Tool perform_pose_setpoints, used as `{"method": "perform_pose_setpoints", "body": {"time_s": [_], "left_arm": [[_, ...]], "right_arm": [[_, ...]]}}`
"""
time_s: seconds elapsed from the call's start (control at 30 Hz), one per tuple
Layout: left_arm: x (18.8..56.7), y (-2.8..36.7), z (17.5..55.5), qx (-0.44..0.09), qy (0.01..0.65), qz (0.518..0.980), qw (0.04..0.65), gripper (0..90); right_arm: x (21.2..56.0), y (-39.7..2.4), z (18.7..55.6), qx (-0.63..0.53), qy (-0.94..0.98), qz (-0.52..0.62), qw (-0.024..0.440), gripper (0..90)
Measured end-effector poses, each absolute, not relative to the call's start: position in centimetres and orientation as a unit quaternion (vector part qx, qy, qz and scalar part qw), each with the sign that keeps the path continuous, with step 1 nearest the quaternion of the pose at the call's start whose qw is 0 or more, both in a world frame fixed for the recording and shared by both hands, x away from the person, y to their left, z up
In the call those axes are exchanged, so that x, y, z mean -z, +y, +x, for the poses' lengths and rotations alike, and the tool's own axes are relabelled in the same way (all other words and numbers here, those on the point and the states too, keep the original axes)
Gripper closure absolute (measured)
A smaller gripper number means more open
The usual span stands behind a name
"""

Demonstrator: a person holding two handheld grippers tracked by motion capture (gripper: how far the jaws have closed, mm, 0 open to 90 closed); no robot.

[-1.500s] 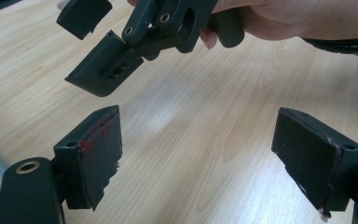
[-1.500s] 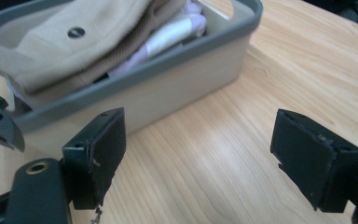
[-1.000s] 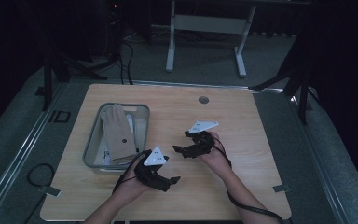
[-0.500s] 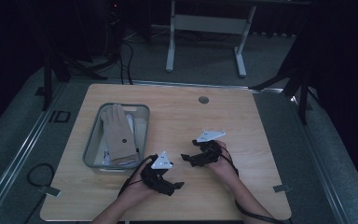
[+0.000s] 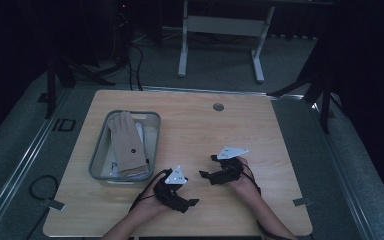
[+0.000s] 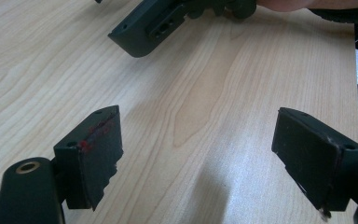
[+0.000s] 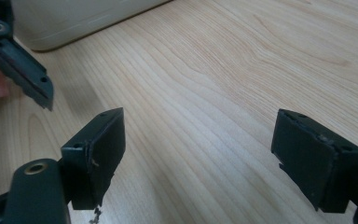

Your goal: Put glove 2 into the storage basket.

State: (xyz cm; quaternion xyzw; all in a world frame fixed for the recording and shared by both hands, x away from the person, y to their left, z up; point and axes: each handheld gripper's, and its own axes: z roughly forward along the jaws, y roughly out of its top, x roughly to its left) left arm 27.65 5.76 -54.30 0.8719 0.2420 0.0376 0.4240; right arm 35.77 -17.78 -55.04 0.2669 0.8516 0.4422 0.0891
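Where wood lies bare: two gaping tools (image 5: 192, 202) (image 5: 206, 174), one tray (image 5: 99, 161), one glove (image 5: 126, 145).

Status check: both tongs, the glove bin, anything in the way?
Left tongs open, empty, low over table. Right tongs open, empty. Tan glove lying in grey bin, untouched. Bare wood between tongs and bin.

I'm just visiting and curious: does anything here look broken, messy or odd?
Only slight wear: the left gripper has a red smear on one pad, and its pad edges look chipped. The glove lies neatly in the bin.
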Motion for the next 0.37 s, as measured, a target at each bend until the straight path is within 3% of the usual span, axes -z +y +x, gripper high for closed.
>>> {"method": "perform_pose_setpoints", "body": {"time_s": [0.37], "left_arm": [[54.22, 5.66, 27.67, -0.037, 0.235, 0.873, 0.426, 16.2]], "right_arm": [[55.27, -18.11, 35.50, -0.442, 0.853, 0.262, 0.092, 17.1]]}}
